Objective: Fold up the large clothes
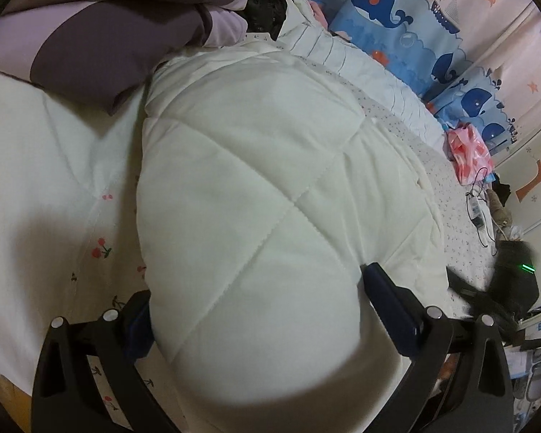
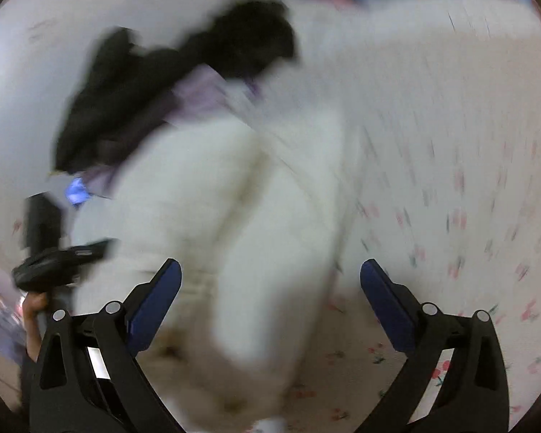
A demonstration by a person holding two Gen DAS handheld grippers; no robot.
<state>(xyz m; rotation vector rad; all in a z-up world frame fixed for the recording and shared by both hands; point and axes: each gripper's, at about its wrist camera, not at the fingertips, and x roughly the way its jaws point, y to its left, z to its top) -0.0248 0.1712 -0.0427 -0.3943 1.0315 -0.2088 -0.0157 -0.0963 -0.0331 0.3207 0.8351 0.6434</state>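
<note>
Here the white quilted coat [image 1: 256, 187] fills the centre of the left wrist frame, lying on a cherry-print bedsheet [image 1: 54, 187]. Its lower bulge sits between the spread fingers of the left gripper [image 1: 256, 310], pressing against both. In the blurred right wrist view the coat [image 2: 212, 223] runs down the middle; the right gripper [image 2: 270, 281] stands open above it, holding nothing. Purple clothing [image 1: 101, 47] lies upper left.
</note>
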